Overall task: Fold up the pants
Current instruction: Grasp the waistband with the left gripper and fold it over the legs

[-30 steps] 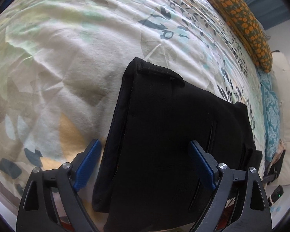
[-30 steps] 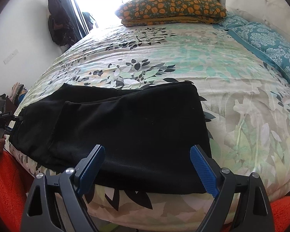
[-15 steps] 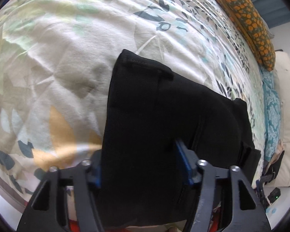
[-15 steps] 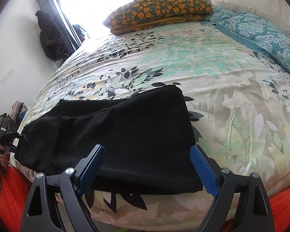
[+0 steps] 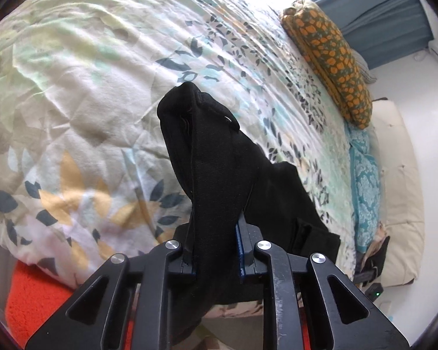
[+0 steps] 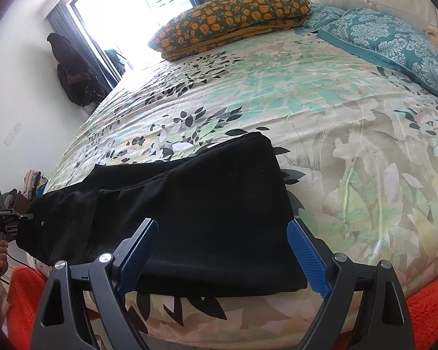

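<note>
Black fabric pants (image 6: 207,213) are lying along the near edge of the leaf-print quilted bedspread (image 6: 321,110), one end bunching up off it inside the clamped-tight left gripper (image 5: 216,250), while the right gripper (image 6: 222,250) is hovering spread wide over the other end.

The left wrist camera sits close over one end of the pants (image 5: 219,175), facing along them toward the headboard side. The right wrist camera, low at the bed (image 6: 306,102) edge, views the same pants (image 6: 204,204) lengthwise toward the window.
</note>
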`<state>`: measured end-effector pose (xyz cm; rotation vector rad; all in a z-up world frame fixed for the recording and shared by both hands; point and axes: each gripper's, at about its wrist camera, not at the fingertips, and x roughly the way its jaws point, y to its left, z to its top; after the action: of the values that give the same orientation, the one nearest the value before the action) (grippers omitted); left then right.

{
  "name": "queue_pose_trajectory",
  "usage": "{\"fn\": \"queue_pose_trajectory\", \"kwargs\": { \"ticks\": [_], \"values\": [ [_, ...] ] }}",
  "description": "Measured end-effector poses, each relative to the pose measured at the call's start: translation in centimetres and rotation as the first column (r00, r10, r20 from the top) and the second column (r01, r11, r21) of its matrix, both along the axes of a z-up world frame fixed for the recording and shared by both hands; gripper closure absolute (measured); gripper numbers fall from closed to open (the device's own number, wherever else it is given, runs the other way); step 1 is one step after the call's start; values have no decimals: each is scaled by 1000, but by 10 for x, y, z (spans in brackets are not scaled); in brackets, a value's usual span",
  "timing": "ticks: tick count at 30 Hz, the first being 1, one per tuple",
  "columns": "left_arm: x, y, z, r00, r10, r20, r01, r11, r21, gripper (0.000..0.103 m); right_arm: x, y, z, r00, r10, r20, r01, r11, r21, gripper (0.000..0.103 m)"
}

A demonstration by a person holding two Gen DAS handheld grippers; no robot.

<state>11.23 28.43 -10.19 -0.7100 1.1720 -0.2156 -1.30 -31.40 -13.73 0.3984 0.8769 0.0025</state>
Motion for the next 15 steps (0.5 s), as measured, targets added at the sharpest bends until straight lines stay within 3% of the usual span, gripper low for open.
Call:
{"fn": "queue_pose_trajectory", "kwargs": {
  "ticks": [4, 7, 12, 15],
  "values": [
    [-12, -37, 33, 998, -51, 47, 55, 995, -87, 88, 0, -4, 1, 1000, -14, 10, 14, 1000, 25, 13],
    [-17, -87, 59, 983, -153, 98, 163, 980, -110, 88, -1, -10, 2, 999, -32, 18, 30, 998, 60, 13],
    [-18, -181, 94, 933, -311, 181, 343, 920, -192, 88, -3, -20, -2, 998, -58, 6, 57, 989, 135, 13],
    [-12, -249, 93, 897, -404, 178, 435, 876, -207, 88, -4, -26, -4, 997, -72, 4, 71, 985, 157, 13]
  ]
}}
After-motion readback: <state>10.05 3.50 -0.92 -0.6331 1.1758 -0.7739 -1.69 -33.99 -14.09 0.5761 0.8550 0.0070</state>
